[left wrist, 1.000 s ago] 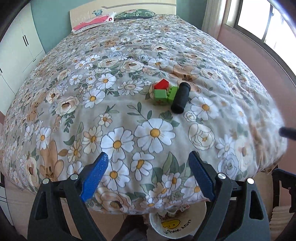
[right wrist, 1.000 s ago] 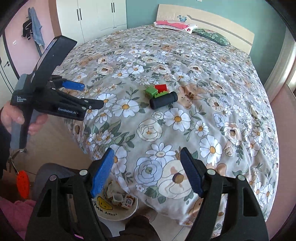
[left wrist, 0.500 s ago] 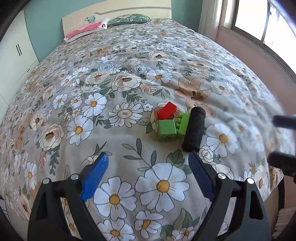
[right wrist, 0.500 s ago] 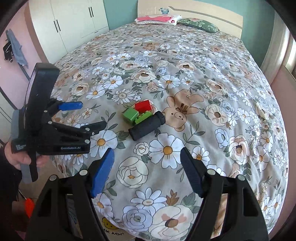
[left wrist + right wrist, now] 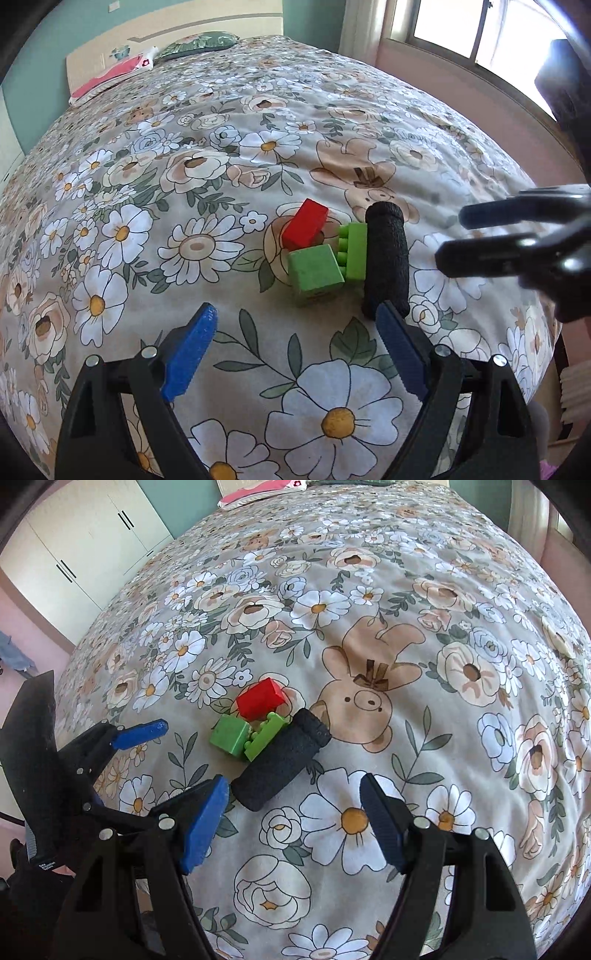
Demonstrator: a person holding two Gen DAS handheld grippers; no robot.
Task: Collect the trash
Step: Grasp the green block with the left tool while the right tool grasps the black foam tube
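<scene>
Left gripper [image 5: 295,354]: jaws spread wide, nothing between them, held low over the floral bedspread [image 5: 184,177] and aimed up the bed toward the headboard [image 5: 177,40]. Its blue pads [image 5: 190,349] sit just short of the cluster of objects; the right pad tip overlaps the near end of the black foam cylinder [image 5: 386,254] in this view, and contact cannot be judged.

Right gripper [image 5: 291,819]: jaws likewise wide apart and empty, angled in from the side of the bed. The cylinder's near end lies just beyond its left pad.

Task items, grouped together in the middle of the bed's near portion:
- black foam cylinder, lying on its side;
- light green studded brick [image 5: 354,253], on edge against the cylinder;
- green block [image 5: 314,271], touching the brick's studs;
- red block [image 5: 304,225], tilted, resting behind the green ones.

Surroundings: open bedspread on every side of the cluster, broad free area toward the pillows [image 5: 199,42]. Bed edge falls away at the right, toward the pink wall beneath the window [image 5: 480,33]. White wardrobe [image 5: 85,542] stands beyond the bed's opposite side.
</scene>
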